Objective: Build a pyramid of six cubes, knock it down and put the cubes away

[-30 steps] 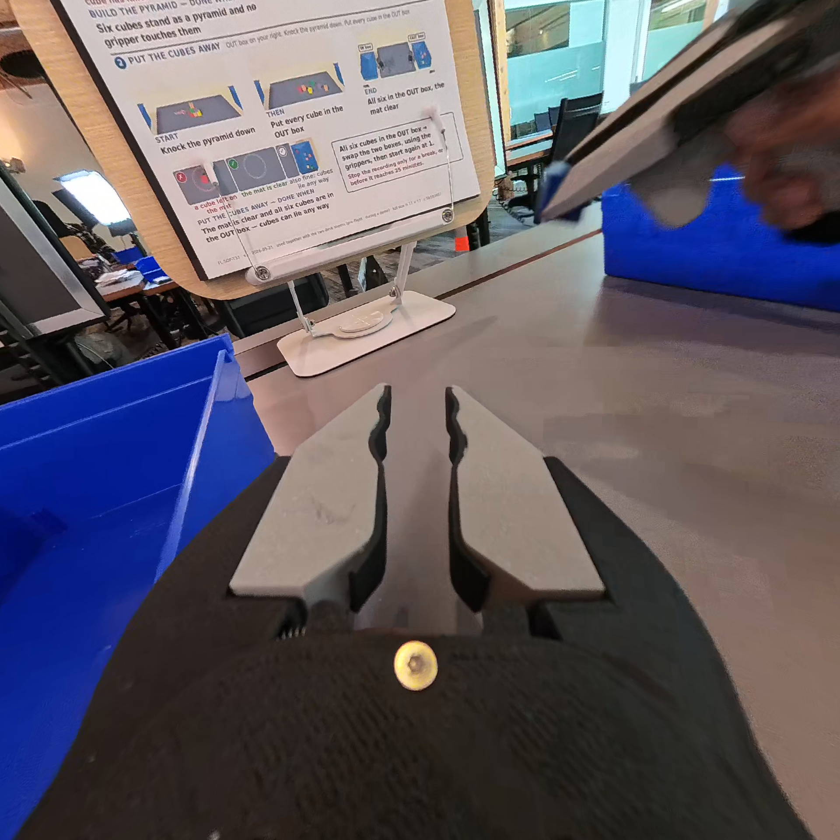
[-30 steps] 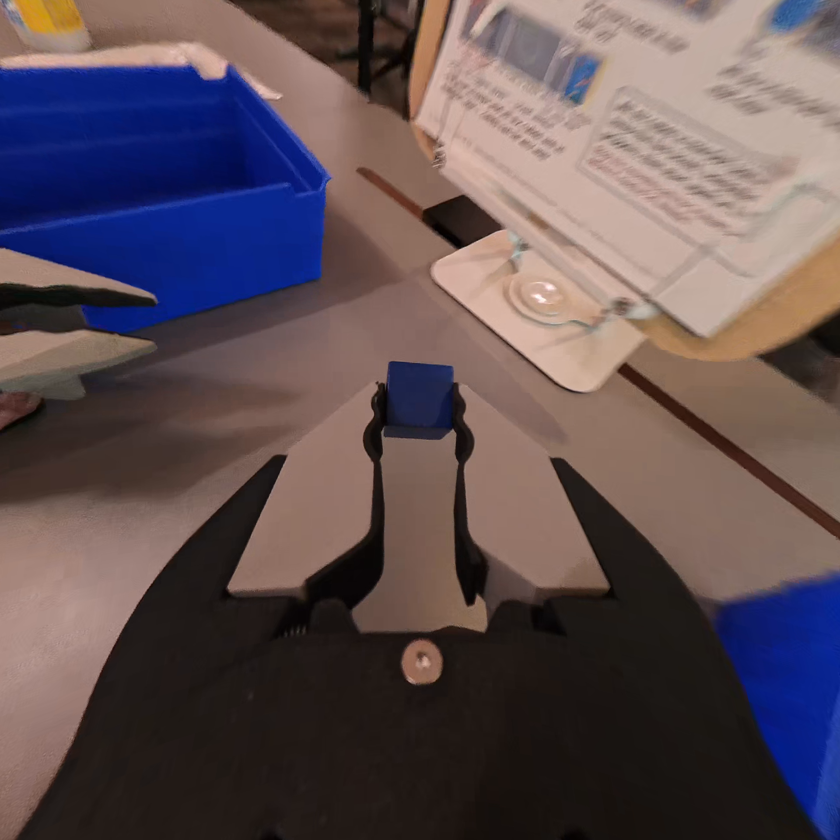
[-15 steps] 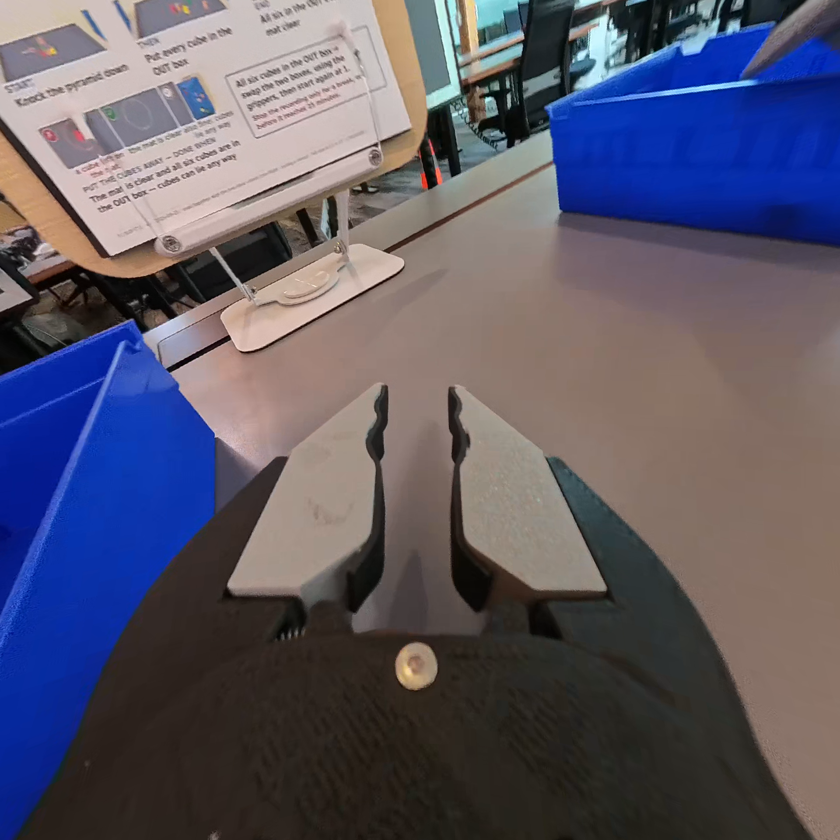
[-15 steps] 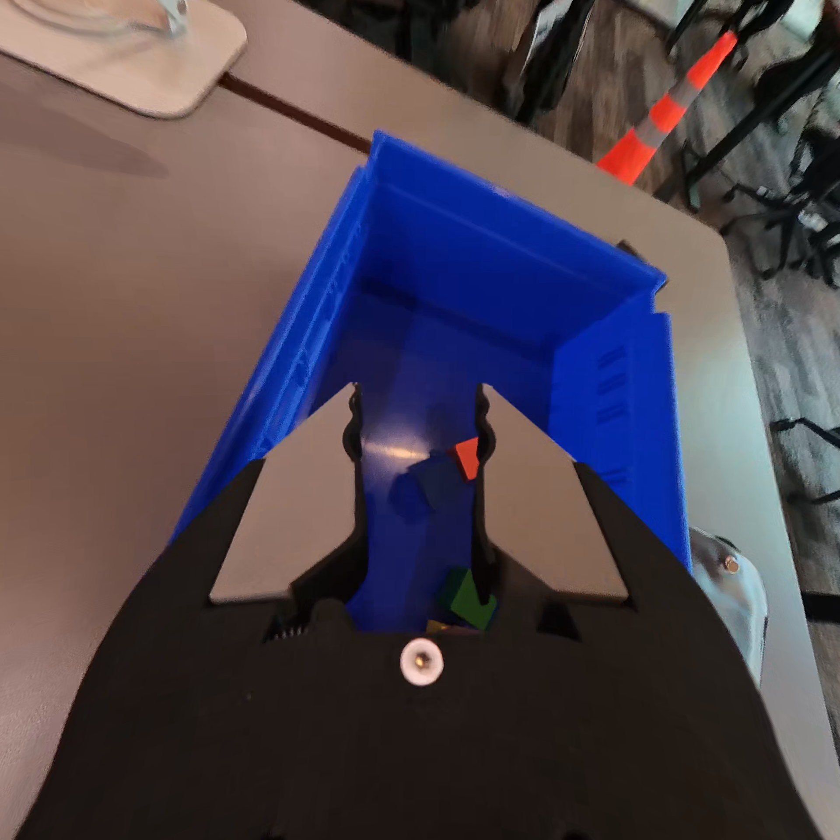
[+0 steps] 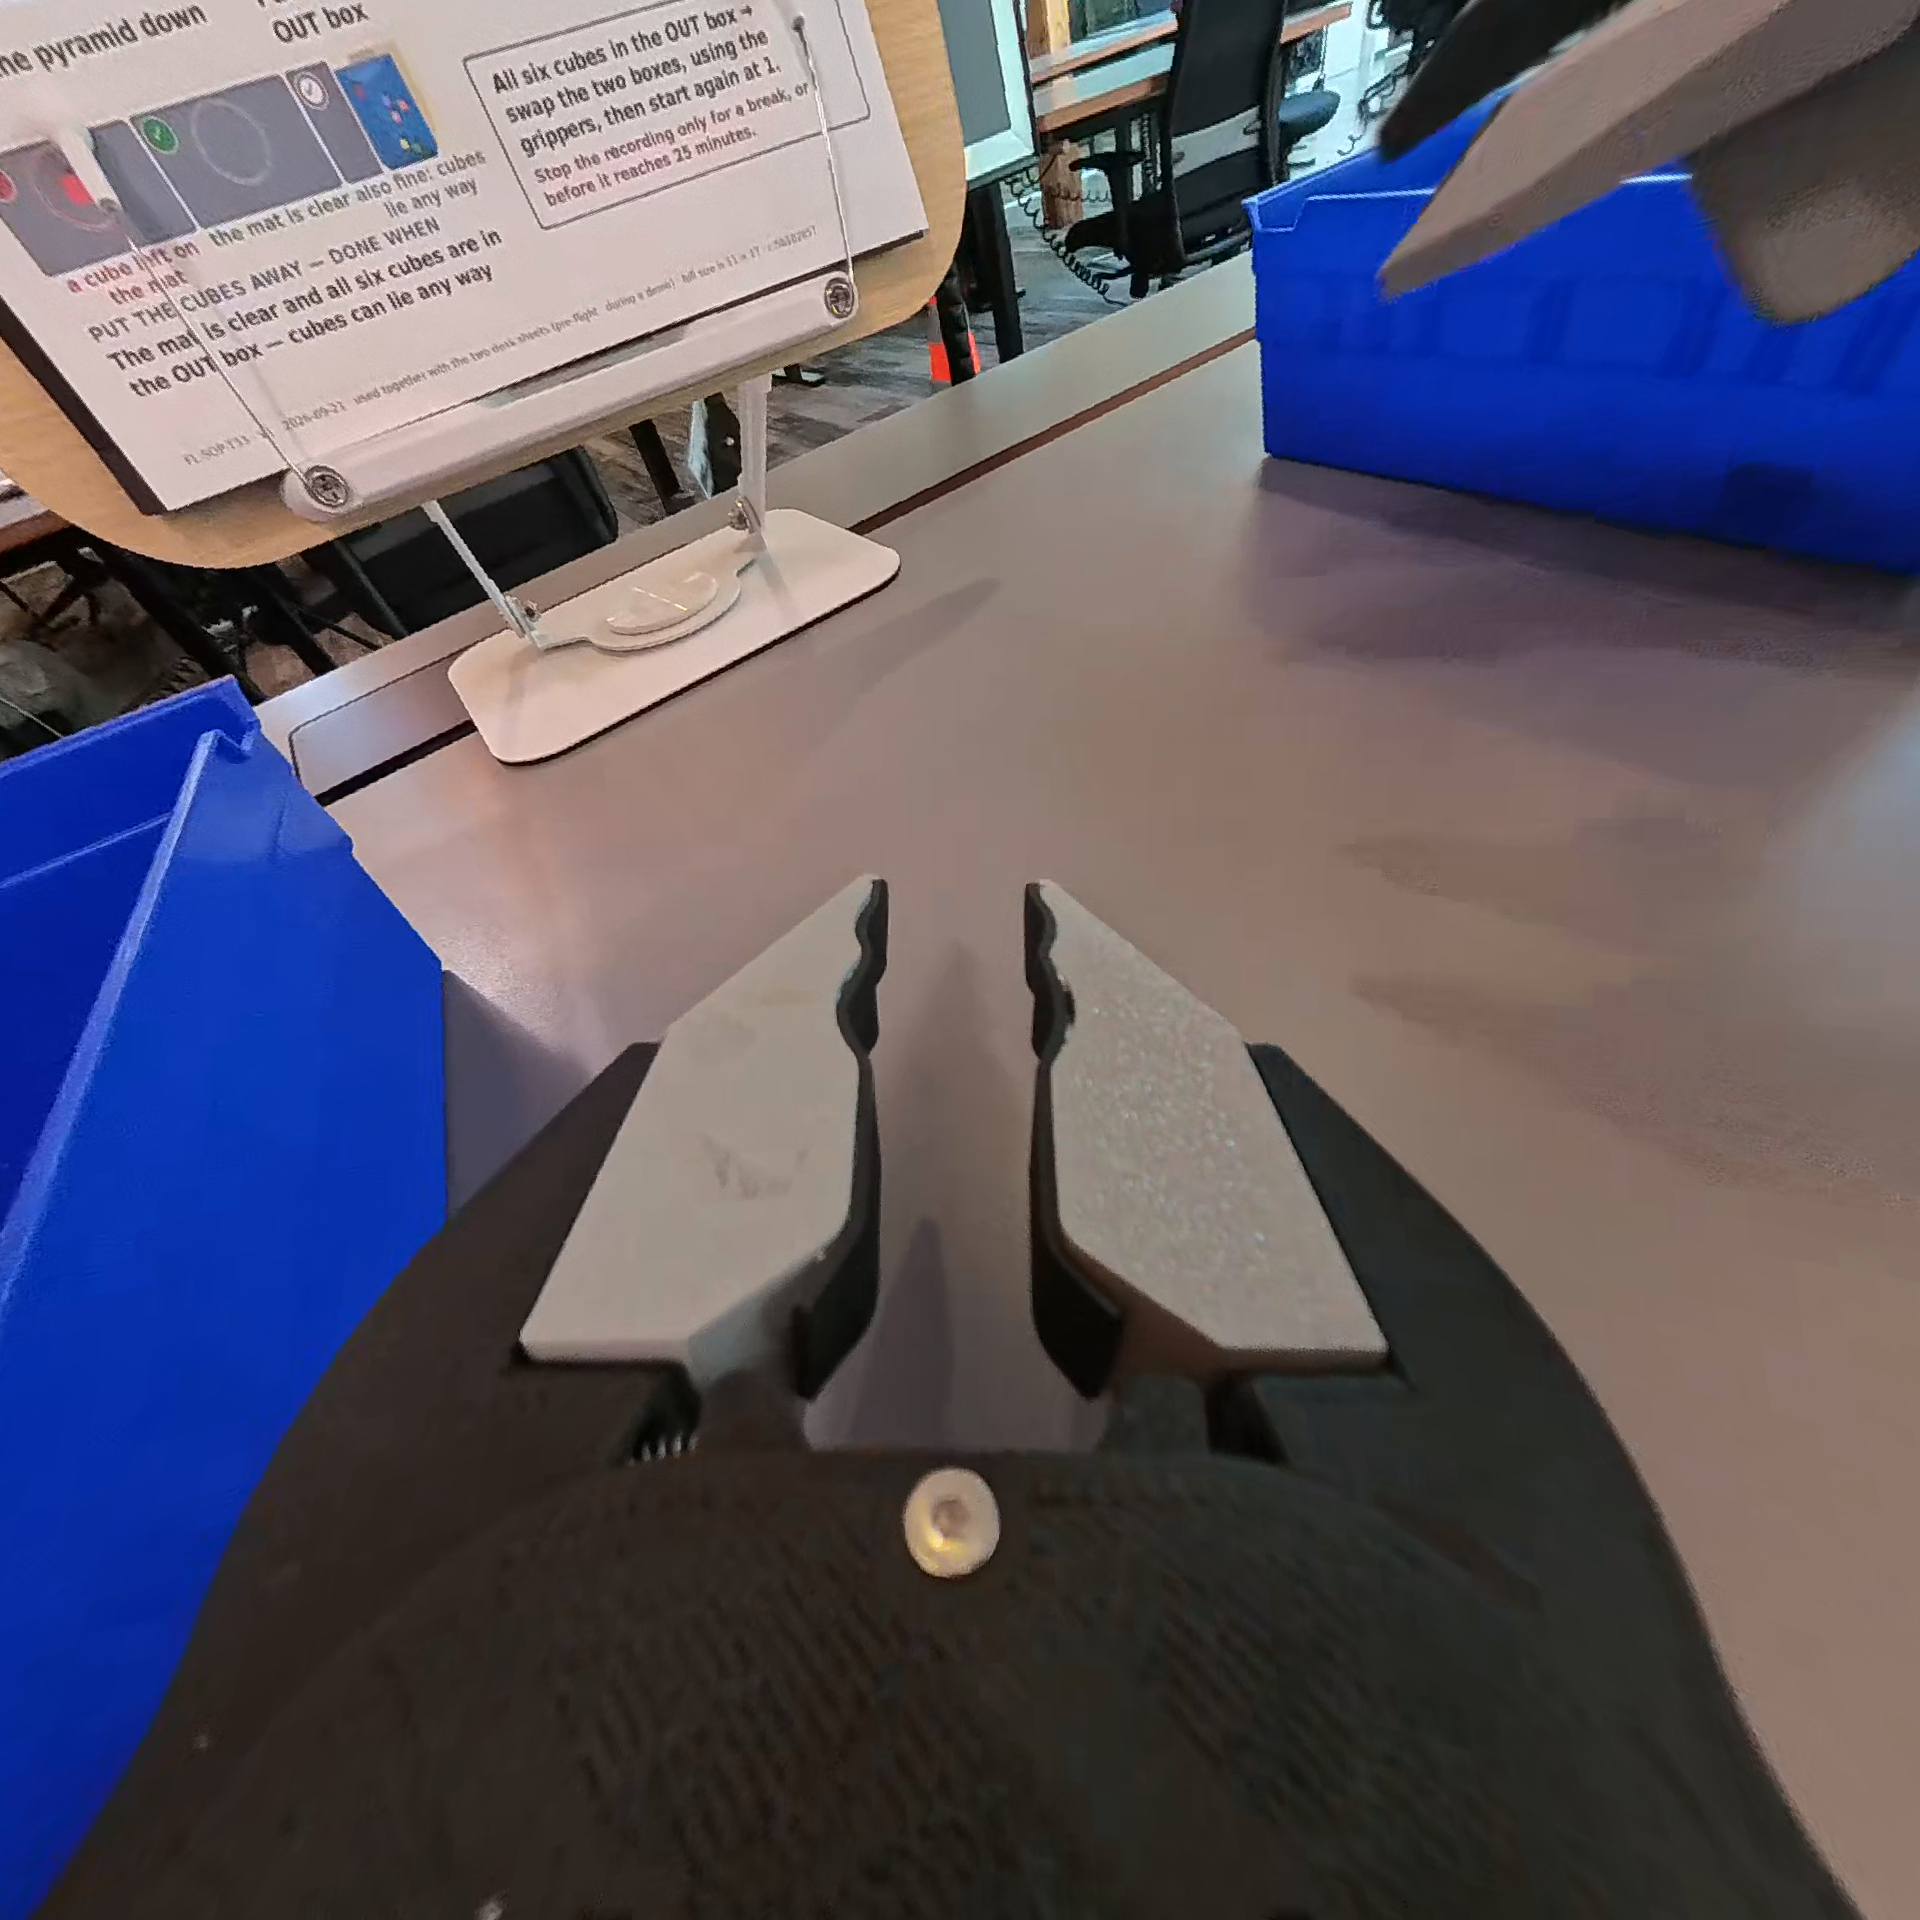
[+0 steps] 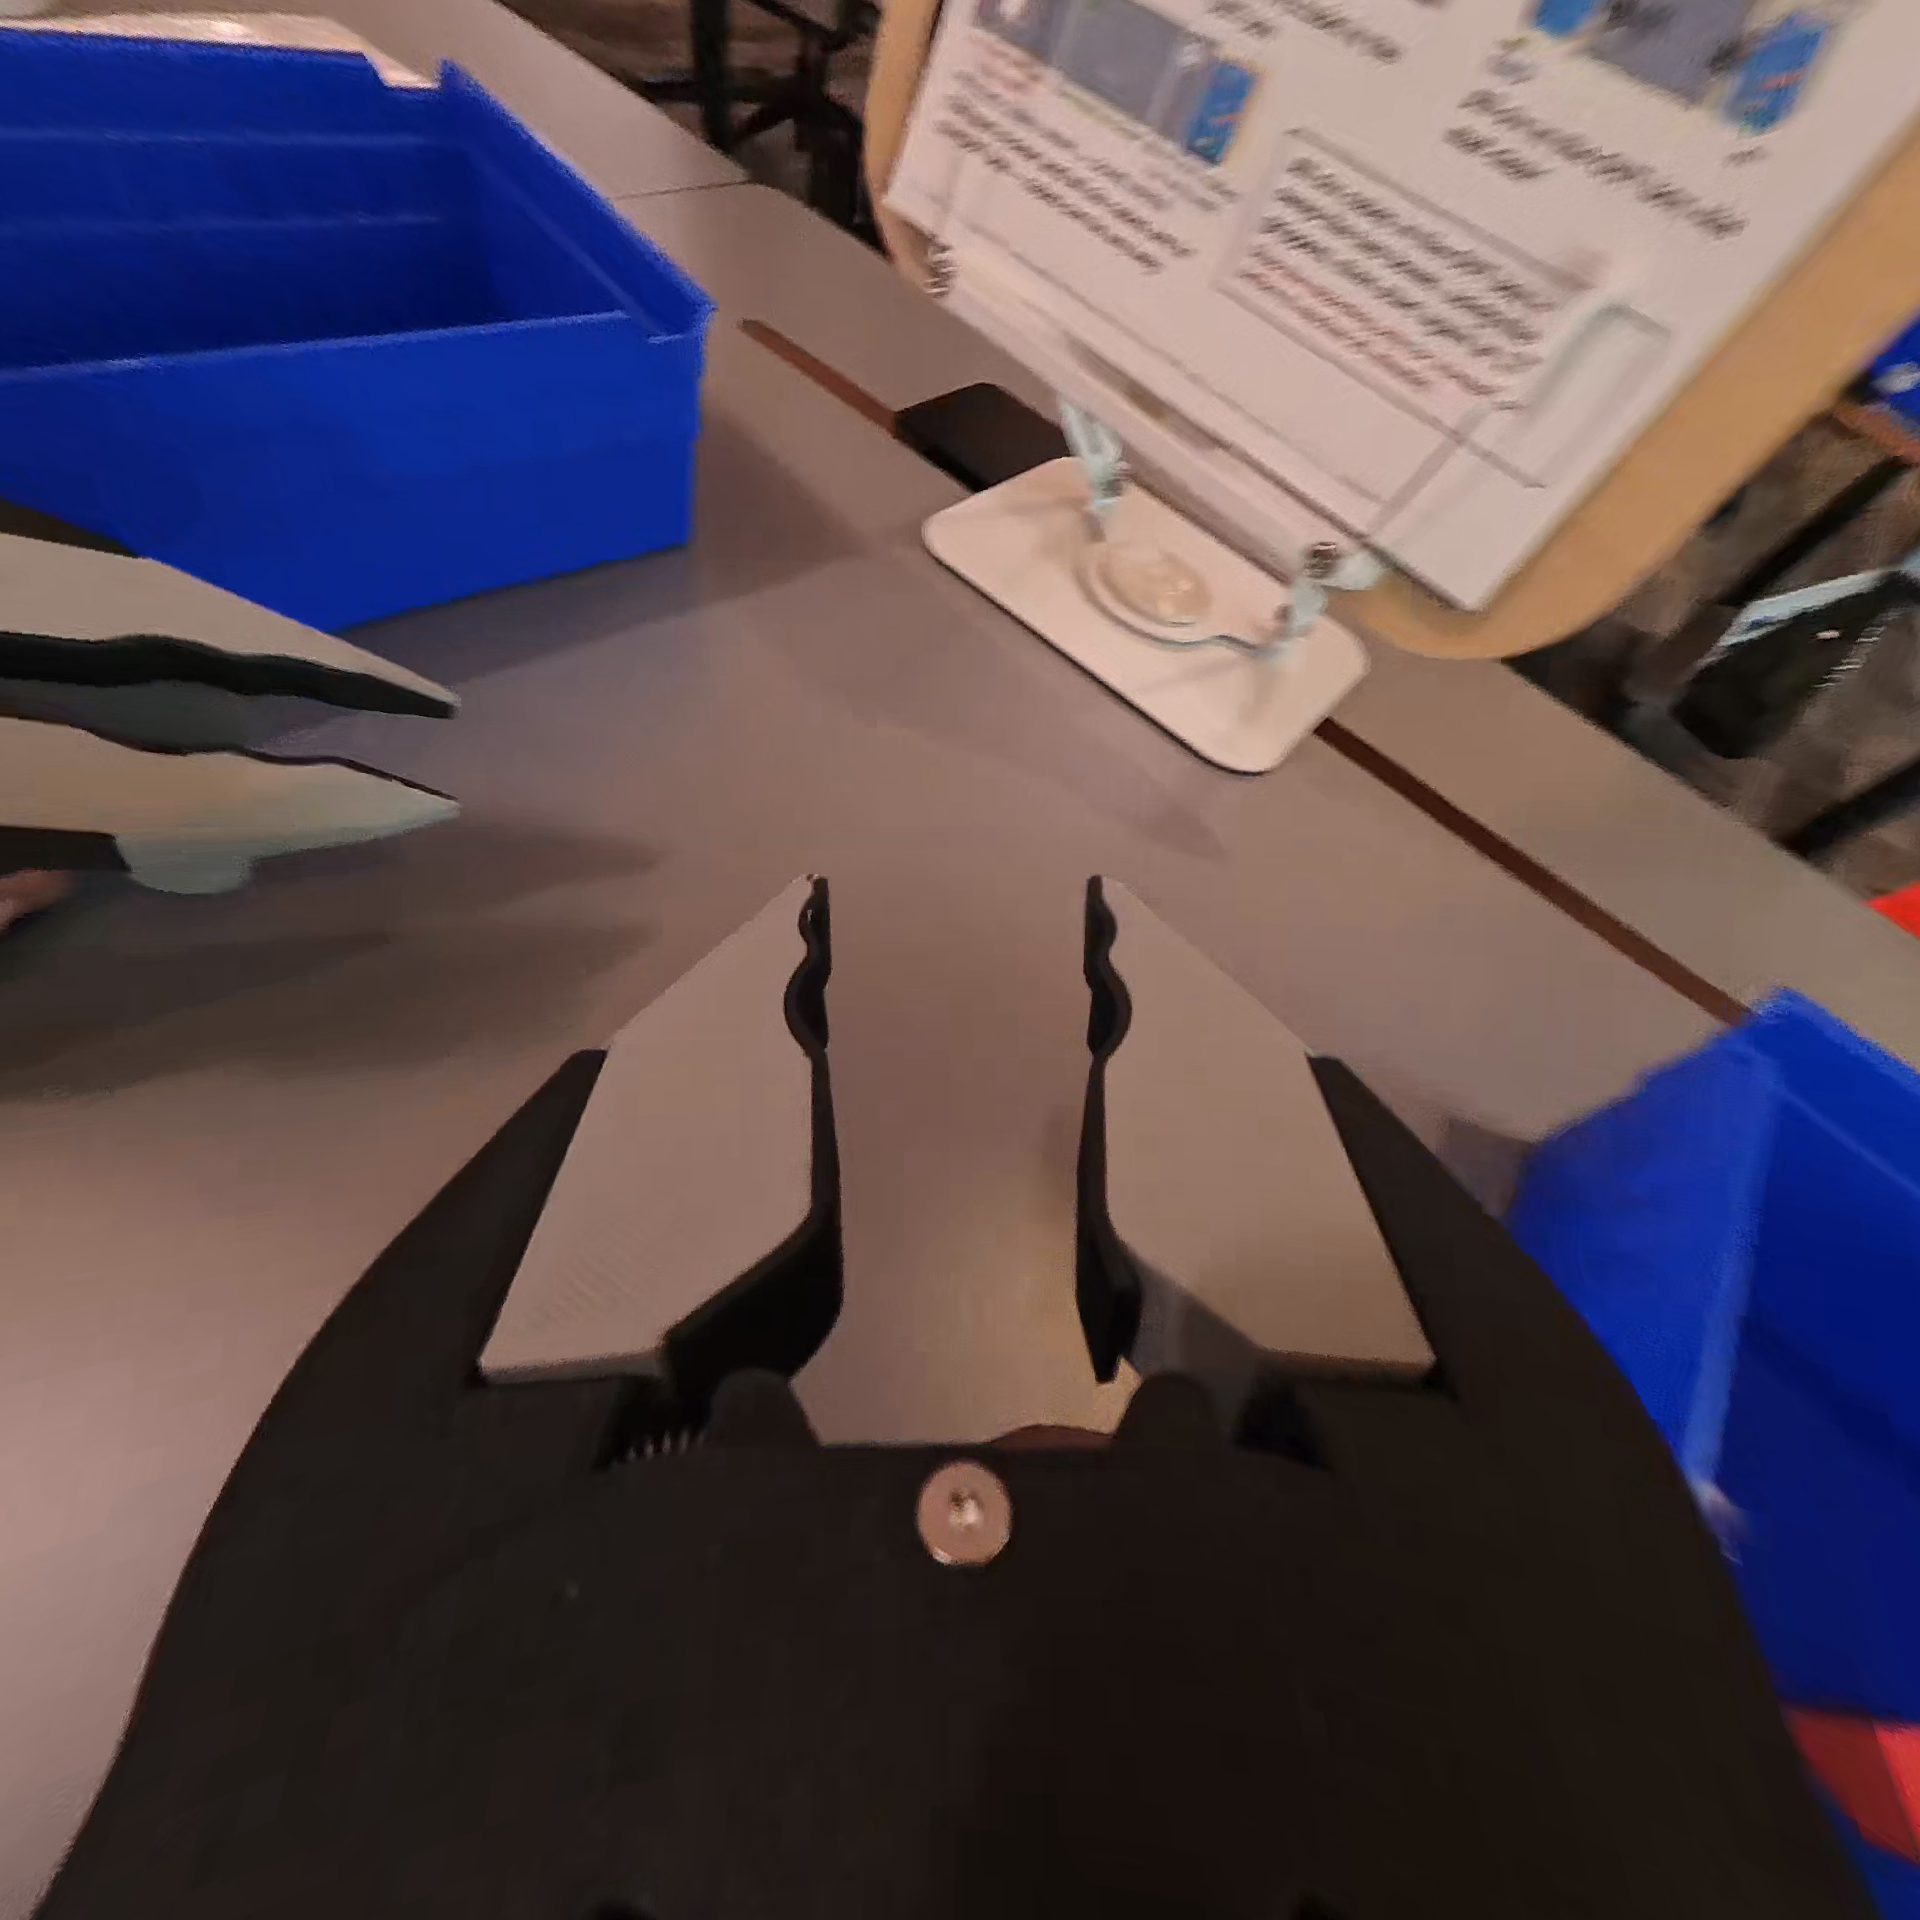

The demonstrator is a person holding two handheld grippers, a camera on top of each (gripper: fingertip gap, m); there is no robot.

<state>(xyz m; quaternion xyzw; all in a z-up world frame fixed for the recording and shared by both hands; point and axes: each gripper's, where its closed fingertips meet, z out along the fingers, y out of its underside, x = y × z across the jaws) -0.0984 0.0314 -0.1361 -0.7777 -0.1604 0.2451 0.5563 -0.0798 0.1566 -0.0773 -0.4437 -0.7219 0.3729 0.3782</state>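
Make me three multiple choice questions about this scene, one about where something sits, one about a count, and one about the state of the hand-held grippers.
1. In the left wrist view, where does the sign stand sit relative to the left hand-held gripper?
A. Ahead of it, on the grey table
B. Inside a blue bin
C. Between its fingers

2. How many blue bins show in the right wrist view?
A. None
B. Two
C. Four

3. What state is the right hand-held gripper in?
A. Shut on a cube
B. Open and empty
C. Shut on the sign stand

Answers:
1. A, its white base rests on the table beyond the fingertips.
2. B, the far blue bin is at upper left and the near blue bin at lower right.
3. B, bare table shows through the gap between its fingers.
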